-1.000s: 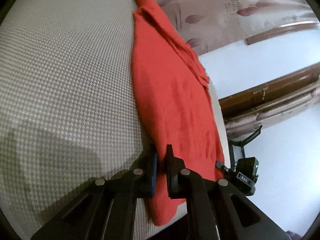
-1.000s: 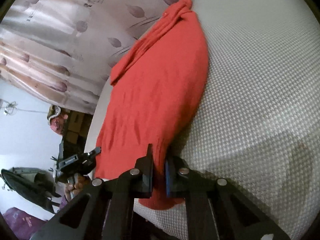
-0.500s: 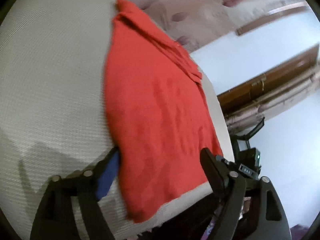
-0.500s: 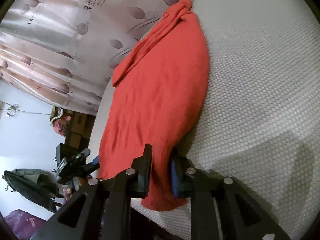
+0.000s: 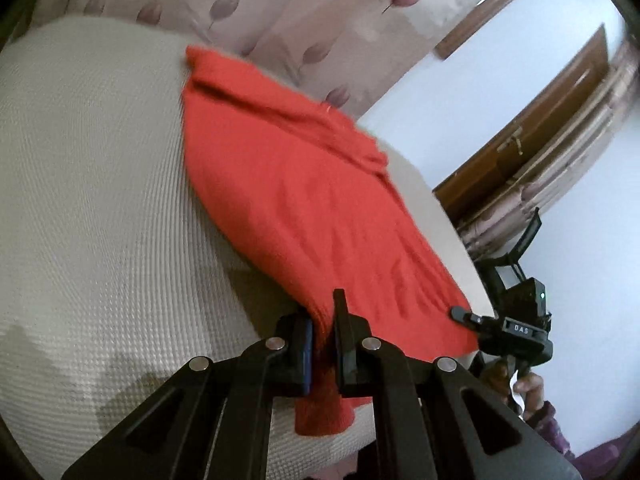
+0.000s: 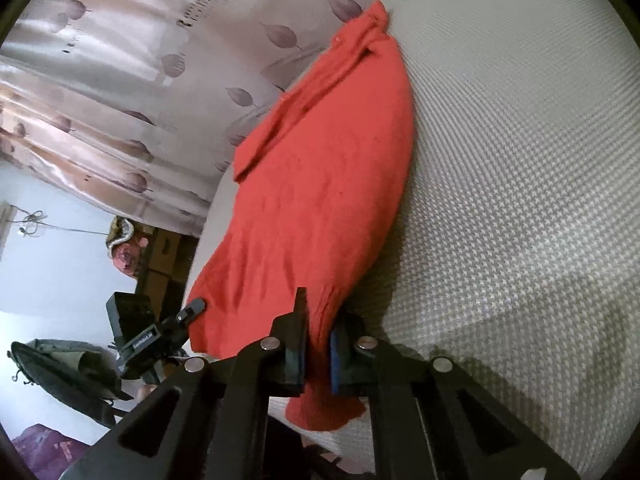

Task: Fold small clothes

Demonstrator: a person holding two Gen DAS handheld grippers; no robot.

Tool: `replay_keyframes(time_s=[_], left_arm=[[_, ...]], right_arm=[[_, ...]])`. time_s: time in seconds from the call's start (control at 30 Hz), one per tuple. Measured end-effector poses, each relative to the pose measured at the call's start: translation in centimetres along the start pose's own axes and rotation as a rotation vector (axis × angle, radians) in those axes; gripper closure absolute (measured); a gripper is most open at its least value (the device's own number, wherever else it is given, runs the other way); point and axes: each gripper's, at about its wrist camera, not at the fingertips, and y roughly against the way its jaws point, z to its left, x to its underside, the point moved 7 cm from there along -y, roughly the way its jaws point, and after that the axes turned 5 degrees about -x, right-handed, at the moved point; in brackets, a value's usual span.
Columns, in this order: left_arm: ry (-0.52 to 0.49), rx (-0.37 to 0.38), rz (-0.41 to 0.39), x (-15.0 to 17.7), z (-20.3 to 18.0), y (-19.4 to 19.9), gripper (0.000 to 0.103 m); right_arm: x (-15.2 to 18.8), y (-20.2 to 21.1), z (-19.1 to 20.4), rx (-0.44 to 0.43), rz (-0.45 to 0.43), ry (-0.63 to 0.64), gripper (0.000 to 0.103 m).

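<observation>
Re-clamped after briefly opening: left gripper (image 5: pixel 324 328), jaws closing on red garment (image 5: pixel 304 216) at near edge of bed (image 5: pixel 92 208). Right gripper (image 6: pixel 318 332) pinched on same hem.

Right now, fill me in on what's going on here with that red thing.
A person is folding a small red garment on a pale textured cushion, with handheld tongs in each hand. The left tongs are closing on the garment's near edge, cloth between the pads. The right tongs are shut on the same near end, at the other corner. The rest of the garment lies stretched along the cushion's edge toward the curtain.
</observation>
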Motion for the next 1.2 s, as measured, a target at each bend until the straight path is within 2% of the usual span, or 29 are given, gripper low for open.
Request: replay_keyframes(time_s=[0.17, 0.5, 0.7, 0.8, 0.87, 0.93, 1.03, 1.13, 1.2], left_arm=[[0.001, 0.020, -0.057, -0.7, -0.5, 1.3, 0.095], [-0.014, 0.018, -0.049, 1.7, 0.2, 2.8, 0.095], [0.001, 0.083, -0.063, 4.0, 0.3, 6.4, 0.095], [0.005, 0.101, -0.081, 4.1, -0.5, 8.6, 0.095], [0.006, 0.117, -0.098, 2.8, -1.1, 9.3, 0.095], [0.011, 0.142, -0.115, 0.2, -2.0, 9.3, 0.095], [0.033, 0.177, -0.152, -4.2, -2.9, 8.4, 0.095], [0.093, 0.187, -0.173, -9.3, -2.6, 6.4, 0.095], [0.108, 0.152, -0.186, -12.4, -2.0, 4.5, 0.095]], right_arm=[[0.0, 2.2, 0.8, -0.003, -0.030, 0.030, 0.096], [2.1, 6.0, 0.6, -0.006, -0.022, 0.033, 0.096], [5.3, 8.8, 1.1, -0.036, 0.005, 0.001, 0.096], [6.4, 10.4, 2.3, -0.075, 0.010, -0.021, 0.096], [5.9, 11.5, 3.4, -0.095, 0.005, -0.013, 0.096], [4.2, 11.8, 4.5, -0.120, -0.004, -0.006, 0.096], [-0.3, 11.5, 6.8, -0.135, -0.030, 0.058, 0.096], [-5.2, 9.4, 8.3, -0.135, -0.039, 0.114, 0.096], [-8.8, 6.7, 8.3, -0.117, -0.032, 0.121, 0.096]])
